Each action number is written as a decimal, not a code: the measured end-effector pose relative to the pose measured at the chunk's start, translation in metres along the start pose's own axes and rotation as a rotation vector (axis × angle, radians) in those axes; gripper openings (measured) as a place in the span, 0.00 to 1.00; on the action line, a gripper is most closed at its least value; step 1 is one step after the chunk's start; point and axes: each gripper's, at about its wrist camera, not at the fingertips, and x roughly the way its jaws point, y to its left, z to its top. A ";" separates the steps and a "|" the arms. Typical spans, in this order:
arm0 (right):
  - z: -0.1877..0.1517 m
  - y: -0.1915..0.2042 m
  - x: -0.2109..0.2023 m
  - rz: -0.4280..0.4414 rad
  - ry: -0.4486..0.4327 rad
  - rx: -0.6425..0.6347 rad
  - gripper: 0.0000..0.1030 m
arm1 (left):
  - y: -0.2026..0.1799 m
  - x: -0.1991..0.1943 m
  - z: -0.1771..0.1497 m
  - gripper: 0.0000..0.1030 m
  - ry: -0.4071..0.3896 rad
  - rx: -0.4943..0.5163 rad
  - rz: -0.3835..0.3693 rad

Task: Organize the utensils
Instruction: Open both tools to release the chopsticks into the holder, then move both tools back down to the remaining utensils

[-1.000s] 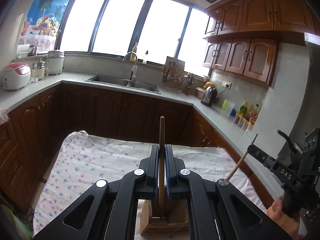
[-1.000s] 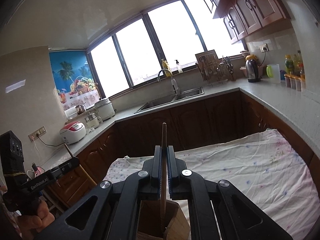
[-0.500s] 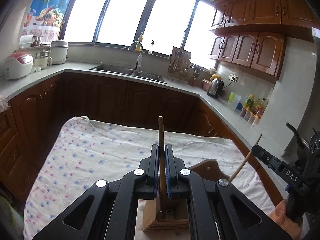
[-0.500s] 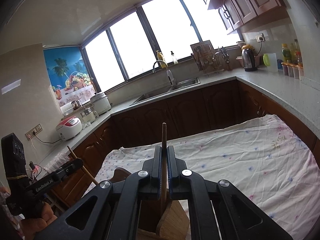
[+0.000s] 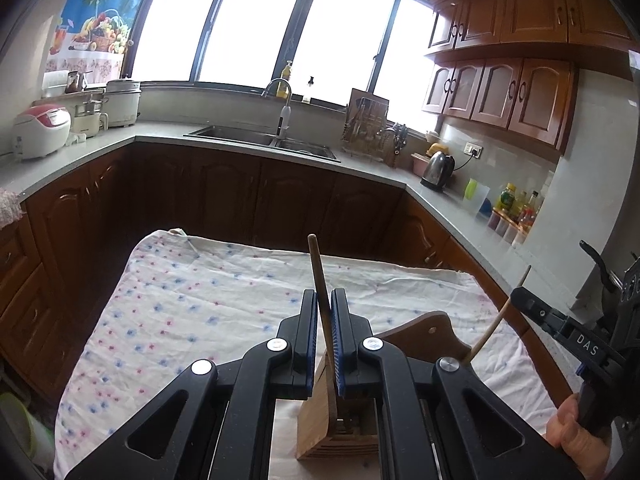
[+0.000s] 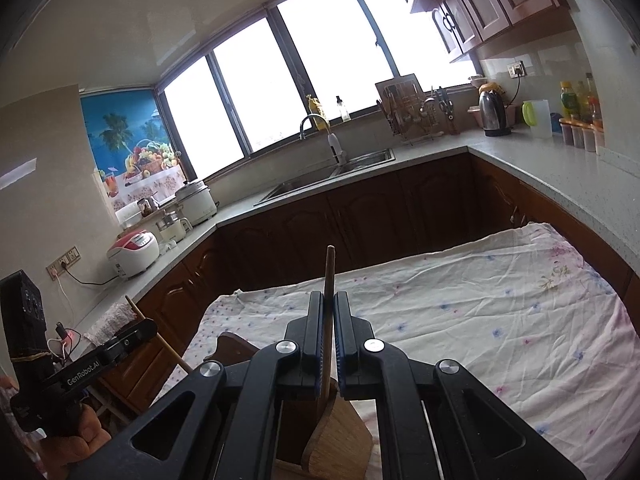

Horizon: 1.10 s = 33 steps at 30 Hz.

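Left gripper fingers clamp wooden utensil above holder.

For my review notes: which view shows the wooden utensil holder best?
The left wrist view: the wooden utensil holder shows its front face and open top below the jaws. In the right wrist view the holder is mostly hidden behind the gripper and cut off at the frame's bottom.

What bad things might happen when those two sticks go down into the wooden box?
1. The left gripper holds its wooden utensil tilted, so its lower end may catch the wooden holder's wall rather than drop in.
2. The holder looks light and stands on a loose, wrinkled tablecloth; a sideways push might tip or slide it.
3. The right gripper brings its utensil to the same holder, so the two may bump.
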 end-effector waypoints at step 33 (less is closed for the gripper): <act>-0.046 -0.020 -0.106 0.061 0.005 0.115 0.90 | -0.014 -0.115 -0.057 0.91 0.024 -0.025 0.082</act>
